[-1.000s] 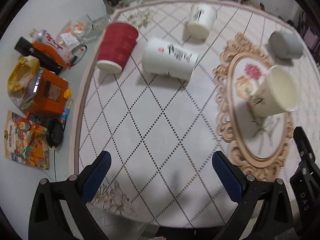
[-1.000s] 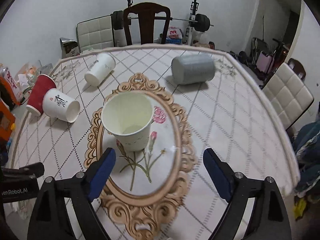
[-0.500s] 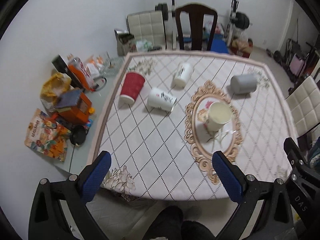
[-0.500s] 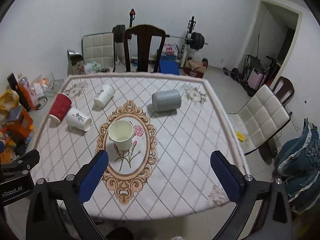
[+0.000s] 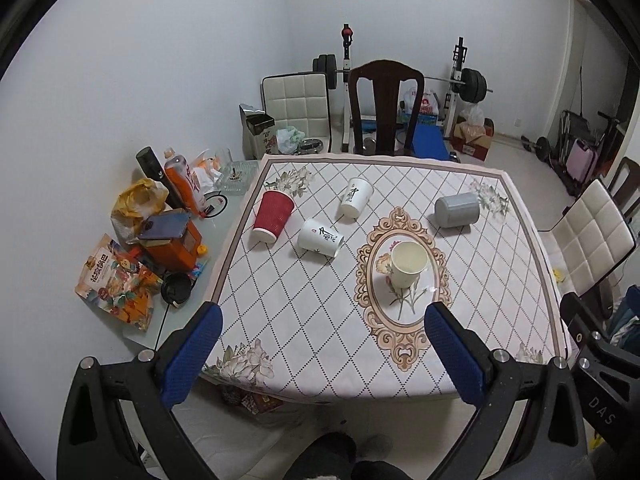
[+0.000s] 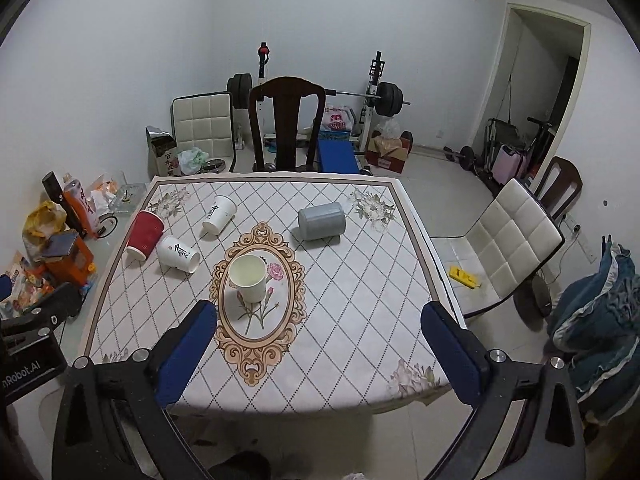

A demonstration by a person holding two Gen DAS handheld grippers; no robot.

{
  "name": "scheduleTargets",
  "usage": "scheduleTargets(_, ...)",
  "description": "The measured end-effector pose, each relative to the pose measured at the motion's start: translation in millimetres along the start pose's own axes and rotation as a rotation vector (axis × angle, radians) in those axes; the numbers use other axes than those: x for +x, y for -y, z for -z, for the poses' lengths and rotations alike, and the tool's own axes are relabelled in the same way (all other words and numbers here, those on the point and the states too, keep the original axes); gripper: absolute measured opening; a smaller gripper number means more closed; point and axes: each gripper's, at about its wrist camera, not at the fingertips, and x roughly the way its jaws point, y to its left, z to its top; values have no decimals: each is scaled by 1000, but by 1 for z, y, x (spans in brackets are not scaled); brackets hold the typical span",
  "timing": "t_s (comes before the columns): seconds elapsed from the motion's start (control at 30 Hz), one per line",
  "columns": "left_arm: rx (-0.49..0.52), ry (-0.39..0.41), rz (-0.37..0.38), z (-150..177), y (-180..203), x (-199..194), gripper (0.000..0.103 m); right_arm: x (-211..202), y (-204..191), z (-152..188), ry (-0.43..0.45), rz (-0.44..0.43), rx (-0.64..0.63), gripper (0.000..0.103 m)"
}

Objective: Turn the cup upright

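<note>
While both tools hang back from the surface [image 6: 360, 360], nothing is held. Left tool [image 5: 320, 344] has its blue pads spread wide w/ only air between them. Right tool [image 6: 320, 344] is wide open too, and empty.

Nearest on the surface is the cream cup [image 6: 248, 278]. It stands up w/ its mouth to the top, inside the gold oval [image 6: 260, 364] printed on the cloth. So one cup looks done, I think.

Next, more to the left, lies a white cup w/ black marks [image 6: 178, 254]. It's on its side, mouth toward the near edge. Just beside it, maybe touching, lies the red cup [image 6: 145, 235], also on its side. It sits close to the left edge.

Farther back is another white cup [image 6: 218, 214], tipped over as well. On the right, apart from the rest, a grey cup [image 6: 321, 222] lies on its side.

So 4 cups are still down, if they all count. The task names only one cup, so I can't tell which is meant. Neither tool is near any cup yet.

Past the far edge stands a dark wood chair [image 6: 286, 120], w/ gym weights [image 6: 386, 99] behind it by the wall.
</note>
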Motion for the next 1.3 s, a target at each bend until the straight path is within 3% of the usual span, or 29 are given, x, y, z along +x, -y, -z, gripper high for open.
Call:
scheduleTargets(0.57,-18,25,-65,2,2,-4,103,2,5,-1,-17,-34,-16,103)
scheduleTargets(1.3,-22,1,-59,6,-2,1,103,7,5,-9,-31,-64,-17,103)
